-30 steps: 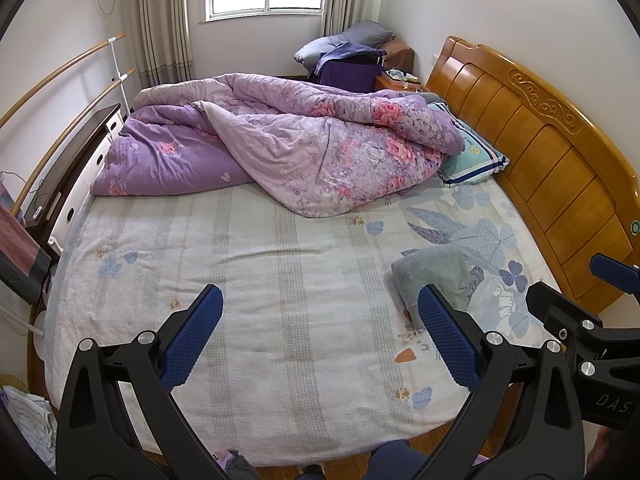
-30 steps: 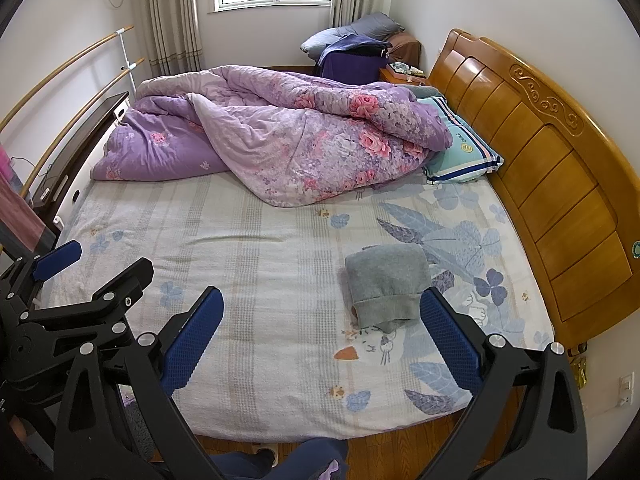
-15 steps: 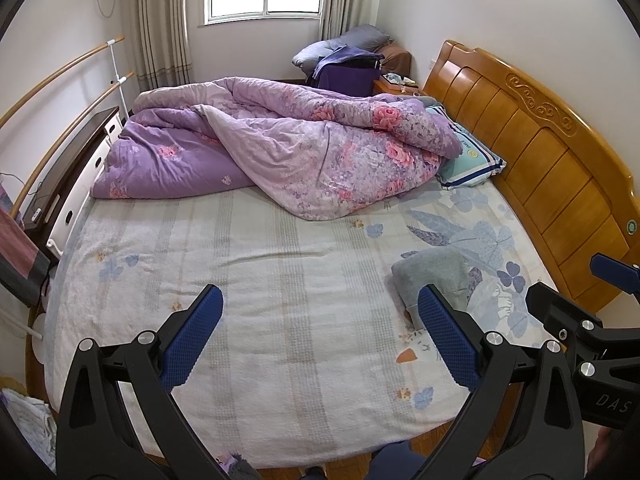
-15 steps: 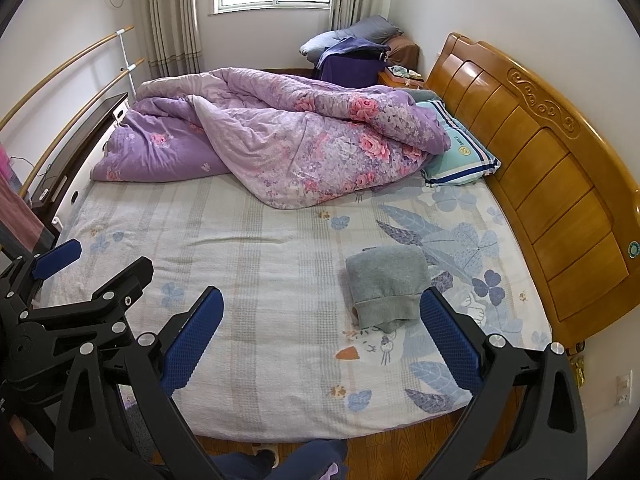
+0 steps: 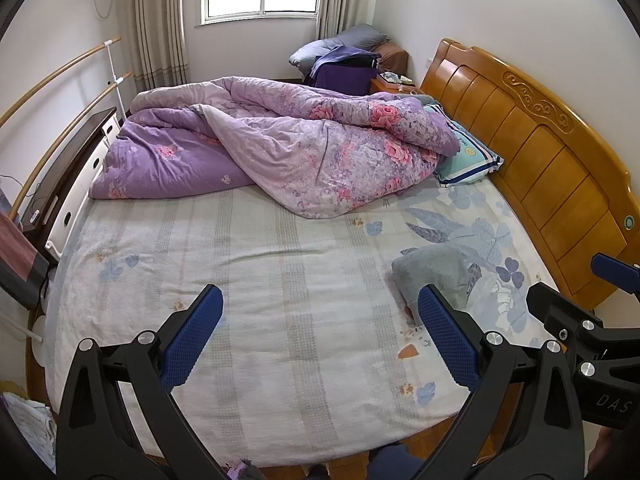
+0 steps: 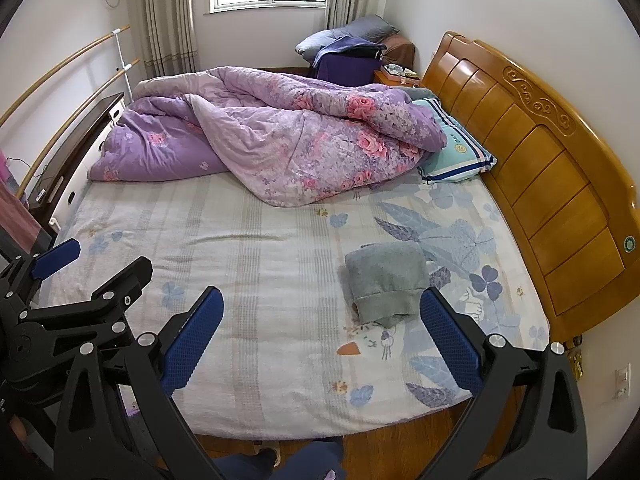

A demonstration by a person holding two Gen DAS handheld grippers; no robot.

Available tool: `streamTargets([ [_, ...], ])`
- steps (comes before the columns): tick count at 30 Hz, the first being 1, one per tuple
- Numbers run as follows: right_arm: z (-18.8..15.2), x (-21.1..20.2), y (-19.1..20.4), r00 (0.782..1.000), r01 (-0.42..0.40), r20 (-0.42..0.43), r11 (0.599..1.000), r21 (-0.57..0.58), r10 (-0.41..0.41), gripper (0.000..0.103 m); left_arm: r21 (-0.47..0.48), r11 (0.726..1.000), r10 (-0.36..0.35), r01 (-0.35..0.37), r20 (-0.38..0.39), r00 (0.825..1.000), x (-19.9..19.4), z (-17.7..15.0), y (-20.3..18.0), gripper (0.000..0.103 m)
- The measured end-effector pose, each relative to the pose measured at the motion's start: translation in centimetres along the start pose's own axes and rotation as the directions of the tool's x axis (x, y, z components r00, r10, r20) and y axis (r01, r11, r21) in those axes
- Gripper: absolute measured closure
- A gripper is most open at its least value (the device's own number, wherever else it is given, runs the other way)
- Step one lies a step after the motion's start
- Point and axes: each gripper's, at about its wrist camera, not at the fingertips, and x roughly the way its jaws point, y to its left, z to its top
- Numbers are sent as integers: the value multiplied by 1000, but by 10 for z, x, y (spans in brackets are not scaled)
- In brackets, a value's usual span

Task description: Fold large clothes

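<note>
A grey garment [image 6: 386, 282] lies folded into a small block on the bed sheet [image 6: 256, 264], right of the middle; it also shows in the left wrist view [image 5: 434, 276], partly behind a finger. My left gripper [image 5: 320, 336] is open and empty, held above the near edge of the bed. My right gripper [image 6: 320, 334] is open and empty too, just to the right of the left one, with the garment ahead of its right finger. The left gripper also shows in the right wrist view [image 6: 80, 276] at the left.
A rumpled purple floral duvet [image 5: 288, 148] covers the far half of the bed. A striped pillow [image 5: 466, 160] lies against the wooden headboard [image 5: 560, 176] on the right. A dark cabinet [image 5: 68, 176] and wooden rails stand on the left. A nightstand with piled bedding [image 5: 348, 60] stands under the window.
Both grippers have drawn back and lifted slightly, so the bed sits a little lower in the views. The garment has not moved and the jaws stay open.
</note>
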Motion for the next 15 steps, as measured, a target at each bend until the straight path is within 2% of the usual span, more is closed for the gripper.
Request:
streamTargets([
  [11,-4,-1,-1,1000,-25,-5,999,-21,25,8,-13,1000,8,-9,-12,1000,0,2,5,5],
  [15,0,16,-3,998,-63,-30,996,-58,62,8,-63,998,8,-12,-69,998,15,1,9,5],
])
